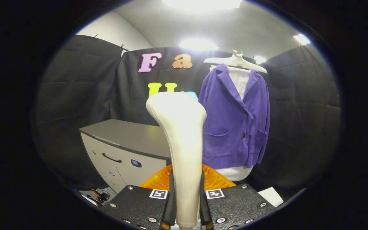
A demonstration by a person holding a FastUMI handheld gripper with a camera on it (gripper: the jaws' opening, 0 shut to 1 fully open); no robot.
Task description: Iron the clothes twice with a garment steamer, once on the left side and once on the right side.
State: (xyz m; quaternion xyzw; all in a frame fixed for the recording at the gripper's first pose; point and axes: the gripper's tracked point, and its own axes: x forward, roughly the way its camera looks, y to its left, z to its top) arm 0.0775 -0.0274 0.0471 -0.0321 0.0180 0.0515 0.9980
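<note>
So over on the left there's a grey cabinet (125, 145) against the black wall. In the middle, the gripper (186, 204) has both fingers clamped on the handle of the white steamer (180, 140), which stands upright between them. Right of the steamer's head, further back, the purple jacket (235, 118) hangs on a white hanger (235, 60), buttoned over a white shirt (240, 80).

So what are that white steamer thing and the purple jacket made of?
The steamer, clamped between the gripper fingers, looks like smooth, satin cream plastic: soft highlights, no seams. The purple jacket beyond looks like matte, slightly fuzzy cloth, maybe fleece or wool; hard to tell.
</note>
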